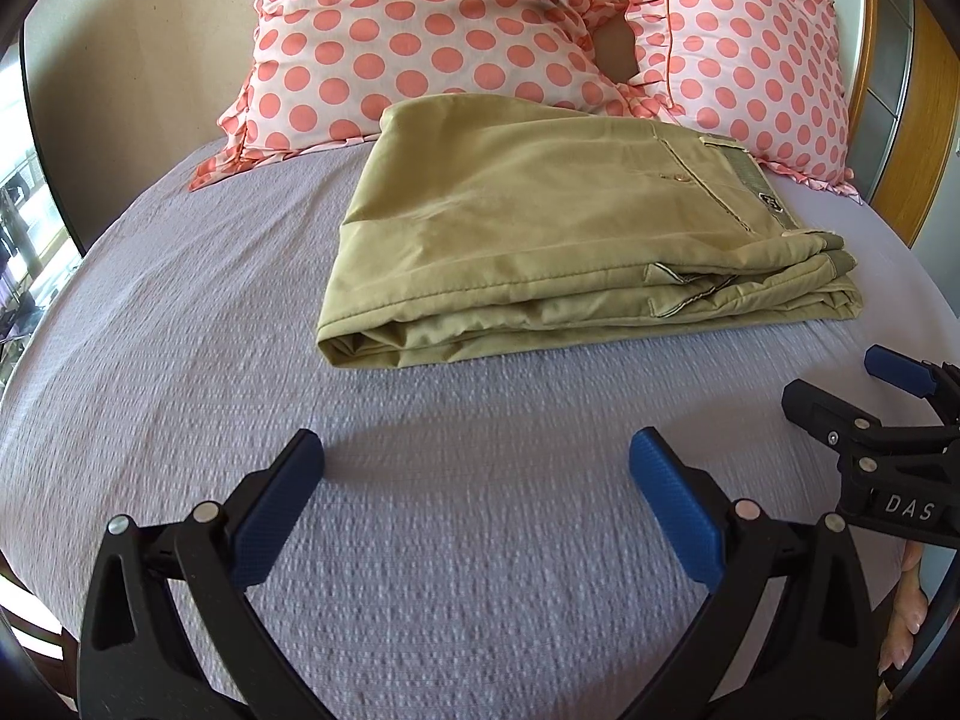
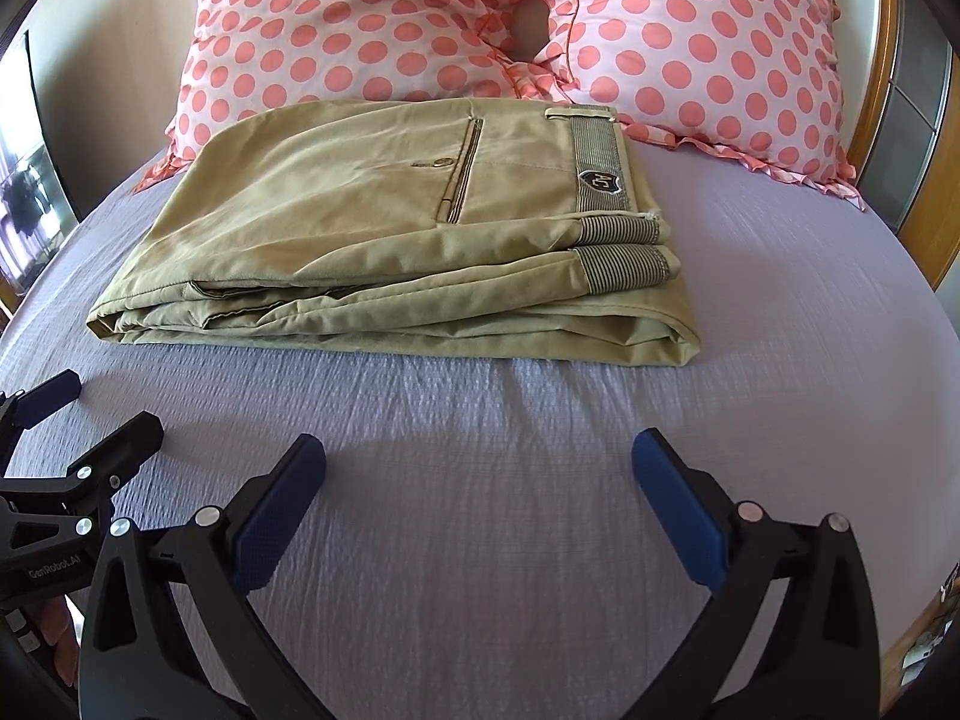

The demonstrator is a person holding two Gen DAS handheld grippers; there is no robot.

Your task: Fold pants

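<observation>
the khaki pants (image 1: pixel 540 228) lie folded in a thick, creased cotton rectangle on the crinkly lilac bedspread (image 1: pixel 420 540), long axis across the bed, ribbed striped waistband (image 2: pixel 600 162) to the right, near the polka-dot ruffled pillows (image 2: pixel 372 24). left gripper (image 1: pixel 477 450) and right gripper (image 2: pixel 479 450) gape wide, holding nothing.
</observation>
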